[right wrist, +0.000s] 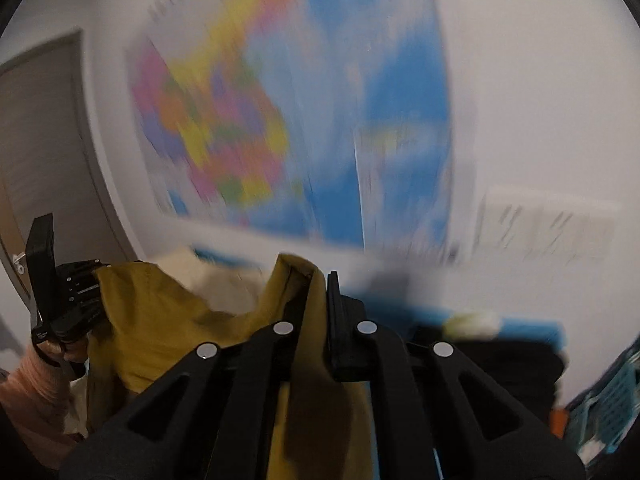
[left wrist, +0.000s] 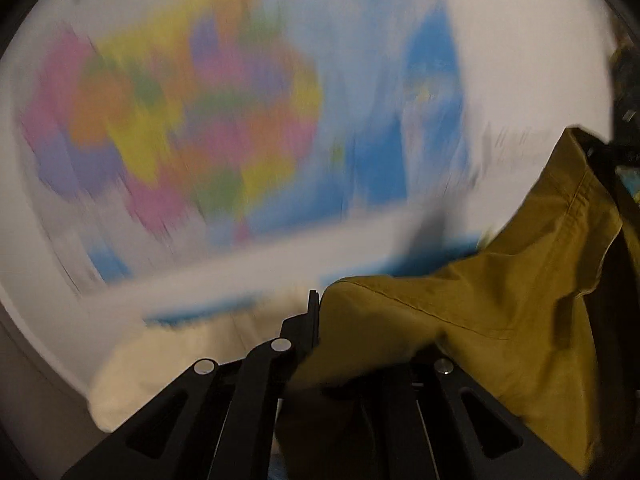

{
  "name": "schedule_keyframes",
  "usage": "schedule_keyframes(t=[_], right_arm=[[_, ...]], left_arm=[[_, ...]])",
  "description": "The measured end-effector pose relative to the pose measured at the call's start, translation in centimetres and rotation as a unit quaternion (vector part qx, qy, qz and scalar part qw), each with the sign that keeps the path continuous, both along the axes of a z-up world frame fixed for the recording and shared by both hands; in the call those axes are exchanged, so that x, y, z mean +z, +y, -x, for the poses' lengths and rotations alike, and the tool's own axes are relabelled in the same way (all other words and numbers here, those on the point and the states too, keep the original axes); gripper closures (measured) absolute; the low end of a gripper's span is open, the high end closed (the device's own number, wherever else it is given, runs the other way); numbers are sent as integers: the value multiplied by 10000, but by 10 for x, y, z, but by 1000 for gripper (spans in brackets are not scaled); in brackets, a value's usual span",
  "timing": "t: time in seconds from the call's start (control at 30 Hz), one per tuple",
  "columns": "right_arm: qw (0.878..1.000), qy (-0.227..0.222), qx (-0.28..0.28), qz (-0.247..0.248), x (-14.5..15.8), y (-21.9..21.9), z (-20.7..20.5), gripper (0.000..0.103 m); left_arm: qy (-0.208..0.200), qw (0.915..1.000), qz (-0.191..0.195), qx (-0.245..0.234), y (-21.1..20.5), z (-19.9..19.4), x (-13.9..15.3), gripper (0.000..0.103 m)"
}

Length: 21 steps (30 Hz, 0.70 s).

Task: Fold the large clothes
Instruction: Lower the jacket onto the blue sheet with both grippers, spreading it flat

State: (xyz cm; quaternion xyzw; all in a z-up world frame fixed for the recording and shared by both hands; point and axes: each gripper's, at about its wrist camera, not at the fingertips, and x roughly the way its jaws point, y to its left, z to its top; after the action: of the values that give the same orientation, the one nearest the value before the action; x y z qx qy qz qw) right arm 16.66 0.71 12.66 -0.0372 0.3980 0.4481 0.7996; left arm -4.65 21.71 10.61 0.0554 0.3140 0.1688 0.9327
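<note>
A mustard-yellow garment (left wrist: 500, 300) is held up in the air between both grippers. My left gripper (left wrist: 320, 300) is shut on one edge of it; the cloth drapes over the right finger and hides it. The garment stretches right to the other gripper (left wrist: 612, 152) at the frame edge. In the right wrist view my right gripper (right wrist: 314, 280) is shut on a folded edge of the garment (right wrist: 160, 328), which sags left to the left gripper (right wrist: 68, 304), held by a hand in a pink sleeve.
A colourful wall map (left wrist: 240, 112) hangs on the white wall ahead, blurred by motion; it also shows in the right wrist view (right wrist: 288, 120). A grey door (right wrist: 36, 152) stands at the left. A cream cloth (left wrist: 168, 364) lies below. Blue-patterned items (right wrist: 600, 408) sit at lower right.
</note>
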Motion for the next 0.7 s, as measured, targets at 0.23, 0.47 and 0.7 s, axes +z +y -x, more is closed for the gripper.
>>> schedule_keyframes(t=[0.23,0.47,0.7], right_arm=[[9901,1169,-391,679,-118,24,-55,100],[9738,1934,-1000,649,-161,15,-103,98],[9697,1713,-1136,1321,-182,22,-91,42]], left_arm=[[860,9934,759,83,48,-63,-86,100],[1240,9784,1642,180,90,-100,-93,93],[1488,9784,1427,176,97,-104,-111,60]])
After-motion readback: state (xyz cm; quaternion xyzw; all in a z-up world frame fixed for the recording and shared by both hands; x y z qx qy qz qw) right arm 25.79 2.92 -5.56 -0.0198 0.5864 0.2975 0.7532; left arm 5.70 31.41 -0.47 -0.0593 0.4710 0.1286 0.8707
